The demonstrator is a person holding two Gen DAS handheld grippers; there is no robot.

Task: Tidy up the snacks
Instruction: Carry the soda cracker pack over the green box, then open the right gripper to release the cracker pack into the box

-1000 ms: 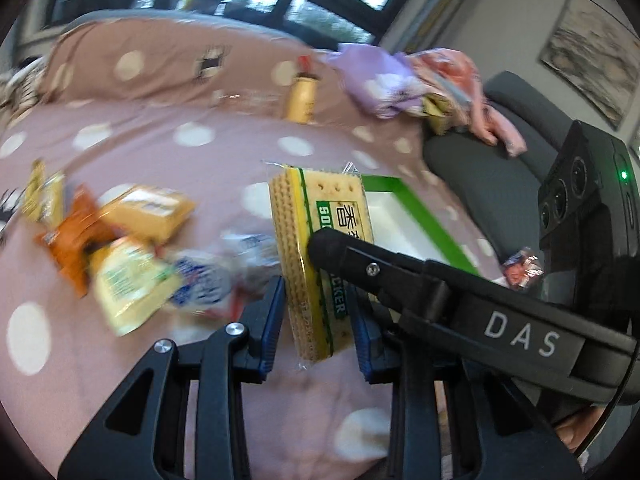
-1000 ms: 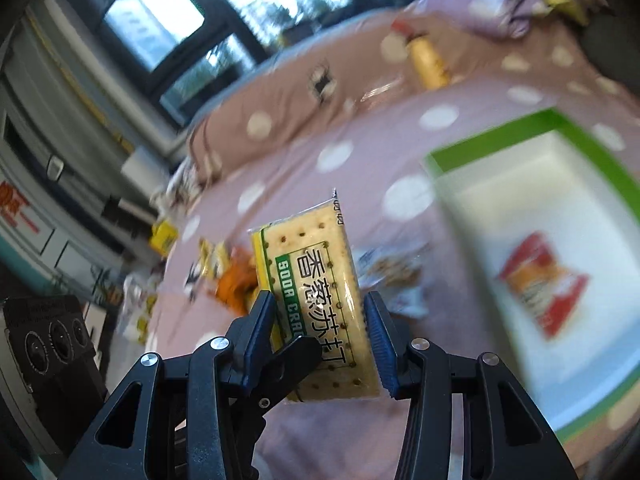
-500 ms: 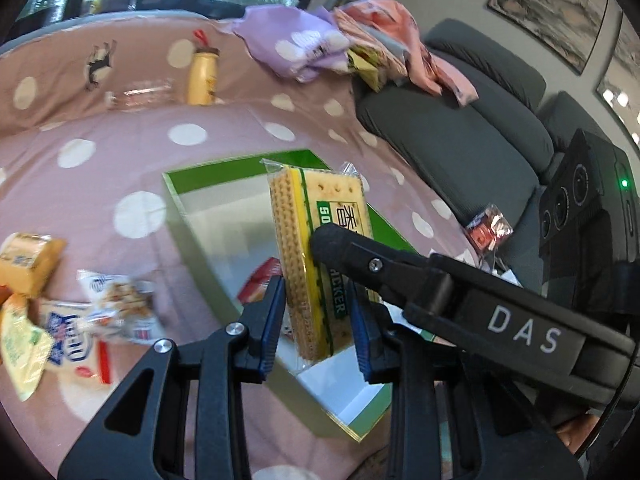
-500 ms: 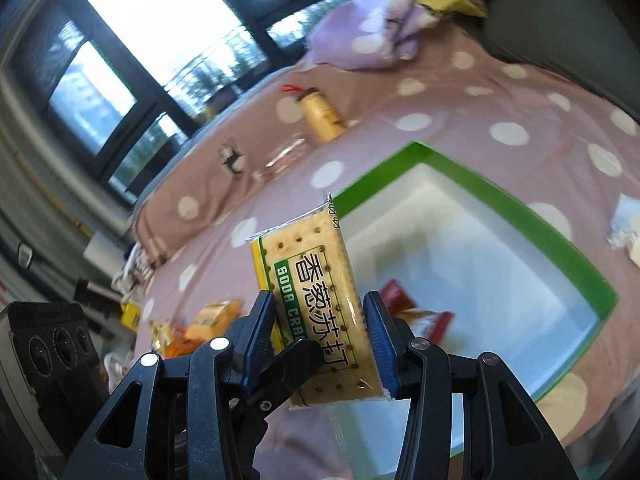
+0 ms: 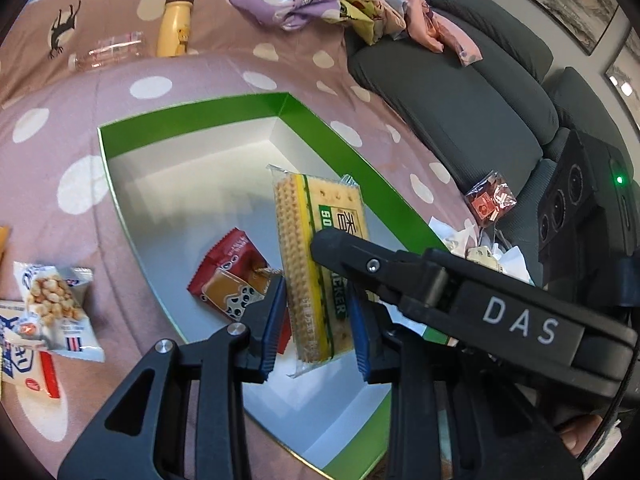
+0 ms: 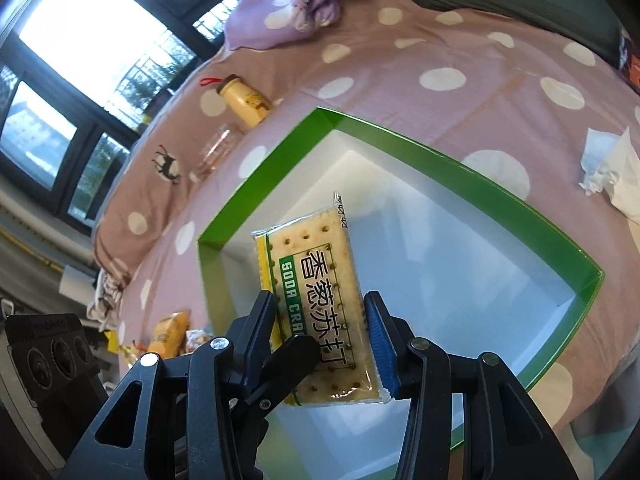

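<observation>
A soda cracker pack (image 5: 316,264) (image 6: 316,280), yellow and green with printed crackers, hangs over the inside of a white box with a green rim (image 5: 192,110) (image 6: 440,152). My left gripper (image 5: 316,320) is shut on the pack's narrow edges. My right gripper (image 6: 324,336) is shut on its sides, and one of its black fingers (image 5: 400,276) crosses the left wrist view. A red snack packet (image 5: 232,272) lies on the box floor, just left of the pack.
The box sits on a pink dotted cloth. Loose snack packets (image 5: 56,308) lie left of the box. A yellow bottle (image 5: 174,32) (image 6: 244,100) stands behind it. A grey sofa (image 5: 460,92), a red wrapped sweet (image 5: 490,204) and crumpled tissue (image 6: 612,172) are to the right.
Both grippers have carried the cracker pack rightwards from over the loose snacks to over the box, and lower. The grip on the pack looks the same.
</observation>
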